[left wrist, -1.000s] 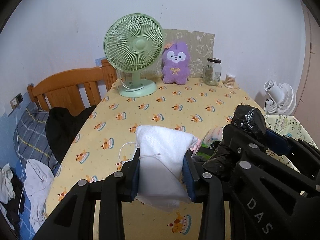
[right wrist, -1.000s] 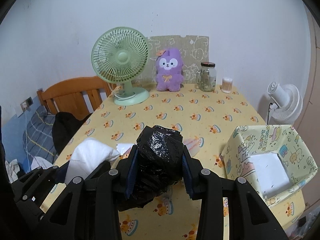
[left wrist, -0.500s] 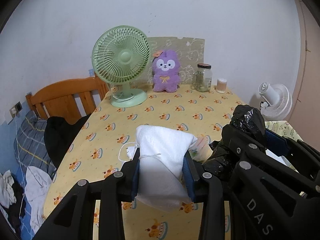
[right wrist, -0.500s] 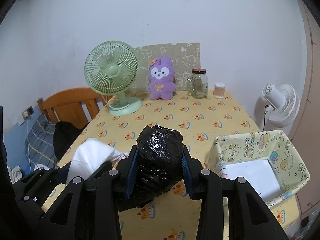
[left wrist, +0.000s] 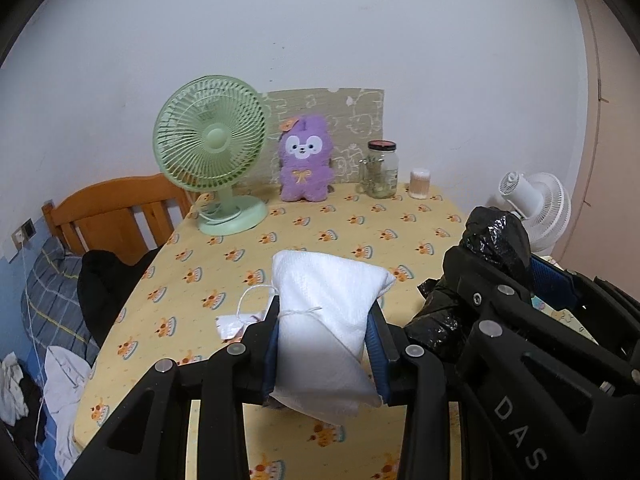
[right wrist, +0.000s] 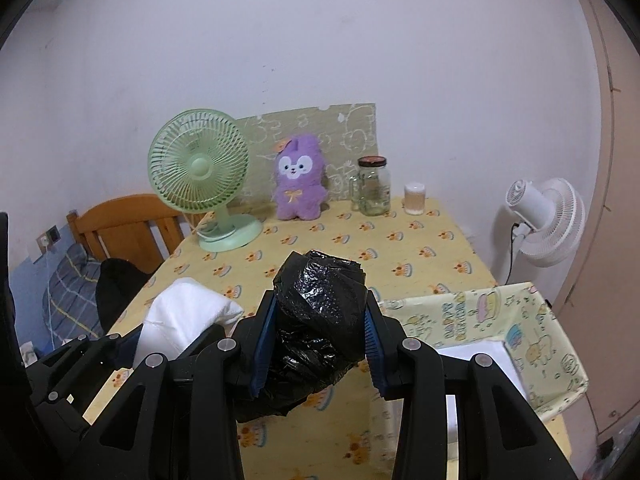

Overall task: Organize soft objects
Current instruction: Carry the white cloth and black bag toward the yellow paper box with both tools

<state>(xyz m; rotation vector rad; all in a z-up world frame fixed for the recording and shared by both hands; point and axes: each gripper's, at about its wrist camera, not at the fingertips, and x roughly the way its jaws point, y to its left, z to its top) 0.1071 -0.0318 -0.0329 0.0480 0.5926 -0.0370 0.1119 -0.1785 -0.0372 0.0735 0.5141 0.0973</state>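
Note:
My left gripper (left wrist: 324,344) is shut on a folded white cloth (left wrist: 326,312), held above the yellow tablecloth (left wrist: 320,232). Its white string dangles at the left side. Beside it, my right gripper (right wrist: 320,344) is shut on a crumpled black plastic bag (right wrist: 320,308), which also shows at the right of the left wrist view as the black bag (left wrist: 496,236). The white cloth (right wrist: 188,312) appears at the left of the right wrist view. A yellow patterned fabric box (right wrist: 532,344) with a white bottom stands at the table's near right.
At the back of the table stand a green desk fan (left wrist: 212,152), a purple plush rabbit (left wrist: 306,160), a glass jar (left wrist: 380,170) and a small cotton-swab container (left wrist: 419,183). A white floor fan (right wrist: 548,220) is off to the right. A wooden headboard (left wrist: 116,216) and bedding lie left.
Both grippers have pulled back and risen a little with their loads, so the fan, plush and jar look smaller and farther. The fabric box has come nearer in the right wrist view.

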